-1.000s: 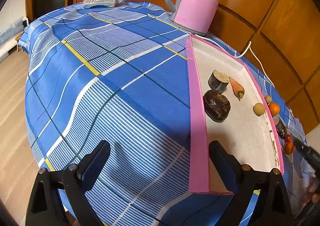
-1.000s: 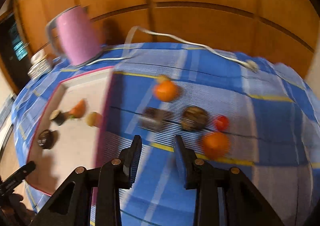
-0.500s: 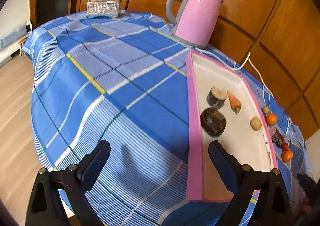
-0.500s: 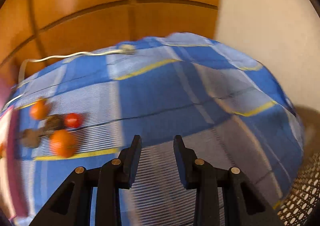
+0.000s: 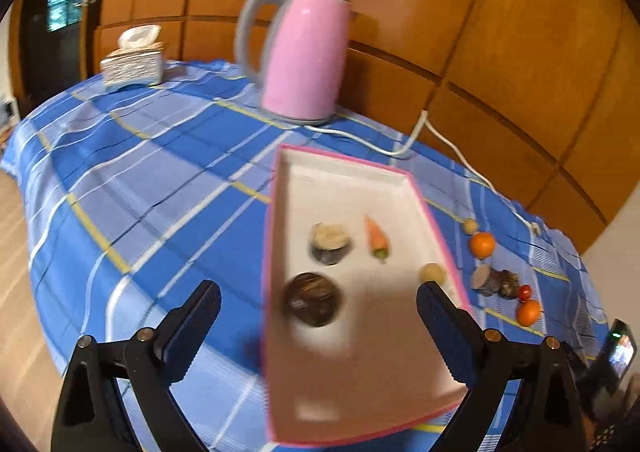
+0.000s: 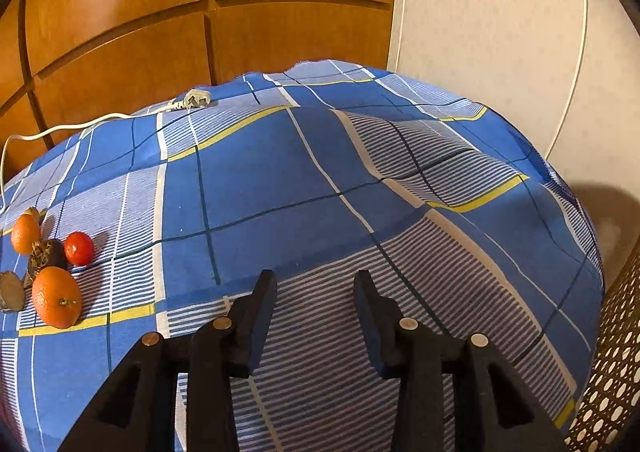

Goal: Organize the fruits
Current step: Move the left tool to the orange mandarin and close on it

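A pink-rimmed white tray [image 5: 416, 188] lies on the blue plaid cloth. It holds a dark round fruit [image 5: 313, 304], a cut dark root piece [image 5: 330, 243], a small carrot [image 5: 377, 237] and a small yellowish ball [image 5: 432, 273]. My left gripper [image 5: 318, 306] is open and empty, its fingers straddling the tray's near part from above. Right of the tray lie an orange [image 5: 481, 245], a brown root piece [image 5: 494, 279], a small tomato [image 5: 525, 291] and another orange [image 5: 529, 312]. In the right wrist view the same oranges [image 6: 57, 302], tomato [image 6: 79, 249] and root piece [image 6: 45, 256] lie far left. My right gripper [image 6: 316, 306] is open and empty over bare cloth.
A pink electric kettle [image 5: 300, 52] stands behind the tray, its white cord [image 5: 440, 140] running right to a plug [image 6: 194, 100]. A tissue box [image 5: 134, 62] sits far left. A wicker chair [image 6: 612, 372] stands at the table's right edge. A phone [image 5: 620, 352] shows at lower right.
The left gripper has swung right and now sits over the tray. The right gripper turned right, away from the fruits, which slid to the left edge of its view.
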